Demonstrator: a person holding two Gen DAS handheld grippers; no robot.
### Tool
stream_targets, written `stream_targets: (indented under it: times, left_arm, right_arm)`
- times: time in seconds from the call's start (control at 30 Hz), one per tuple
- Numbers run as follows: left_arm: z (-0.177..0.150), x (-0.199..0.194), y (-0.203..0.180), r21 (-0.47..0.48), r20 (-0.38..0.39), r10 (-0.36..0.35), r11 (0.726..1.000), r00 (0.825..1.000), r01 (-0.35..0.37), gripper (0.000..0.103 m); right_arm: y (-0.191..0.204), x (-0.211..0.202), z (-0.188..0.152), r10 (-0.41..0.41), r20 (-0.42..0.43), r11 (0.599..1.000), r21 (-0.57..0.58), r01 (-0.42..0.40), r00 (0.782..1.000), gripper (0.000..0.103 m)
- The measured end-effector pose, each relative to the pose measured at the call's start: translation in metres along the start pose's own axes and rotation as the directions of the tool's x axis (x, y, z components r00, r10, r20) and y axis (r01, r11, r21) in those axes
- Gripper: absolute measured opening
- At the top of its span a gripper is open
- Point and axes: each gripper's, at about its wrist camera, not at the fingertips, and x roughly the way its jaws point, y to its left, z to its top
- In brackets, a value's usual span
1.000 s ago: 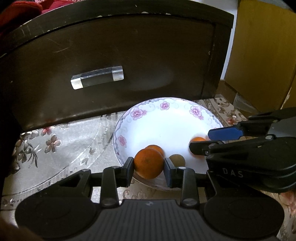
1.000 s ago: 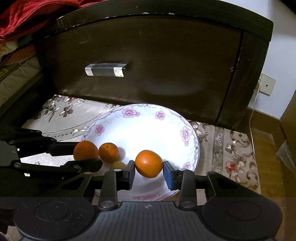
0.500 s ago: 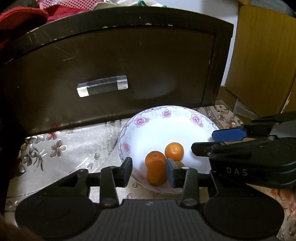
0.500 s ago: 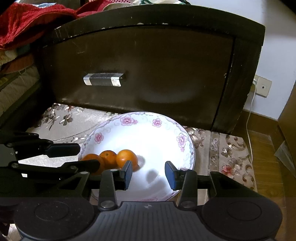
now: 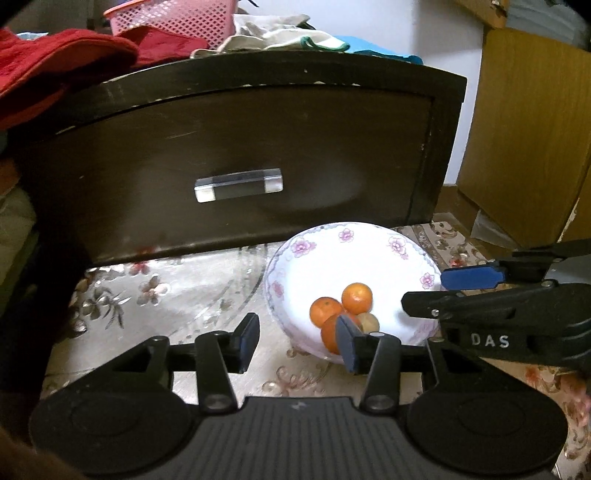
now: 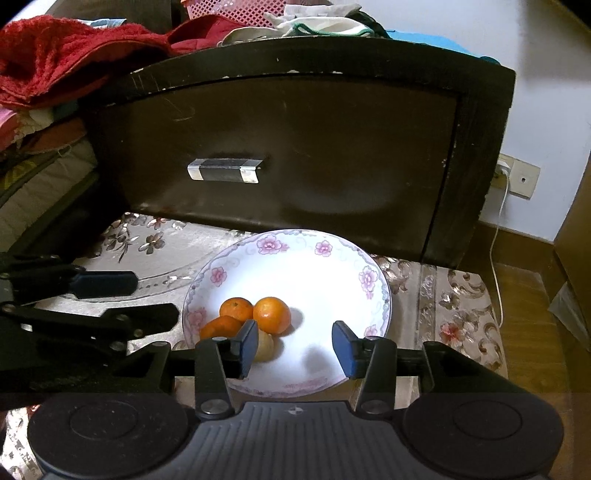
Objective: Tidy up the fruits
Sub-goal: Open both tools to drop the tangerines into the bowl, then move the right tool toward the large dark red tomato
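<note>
A white plate with pink flowers [image 5: 399,246] [image 6: 369,277] lies on a floral cloth. In it lie three oranges [image 5: 356,297] [image 6: 272,314] and a small brownish fruit [image 5: 369,322] [image 6: 264,348], all touching. My left gripper [image 5: 297,343] is open and empty, pulled back over the cloth left of the plate's near rim. My right gripper [image 6: 293,349] is open and empty above the plate's near side, right of the fruit. Each gripper shows from the side in the other's view: the right [image 5: 469,291], the left [image 6: 122,299].
A dark wooden drawer front [image 5: 258,155] [image 6: 295,147] with a metal handle [image 5: 238,184] [image 6: 223,170] stands right behind the plate. Red cloth [image 6: 62,51] and a pink basket [image 5: 177,20] lie on top. A yellow cabinet [image 5: 528,147] is at right; a wall socket with cable [image 6: 517,177].
Both grippers let go of their oranges, which now lie in the plate with the other fruit. Both grippers opened wider and drew back and up from the plate.
</note>
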Motion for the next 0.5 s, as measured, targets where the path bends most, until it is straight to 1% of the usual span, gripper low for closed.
stream_targets:
  times: [0.23,0.5]
  left_arm:
    - [-0.014,-0.016,0.005,-0.006,-0.022,0.011,1.000,1.000,-0.011,0.051]
    - [-0.037,-0.032,0.005,-0.007,-0.076,0.006,1.000,0.997,-0.006,0.051]
  right_arm:
    - [0.009,-0.012,-0.009,0.031,-0.011,1.000,0.001,-0.031,0.999,0.041]
    - [0.031,-0.020,-0.033,0.078,-0.068,0.996,-0.044,-0.081,0.995,0.042]
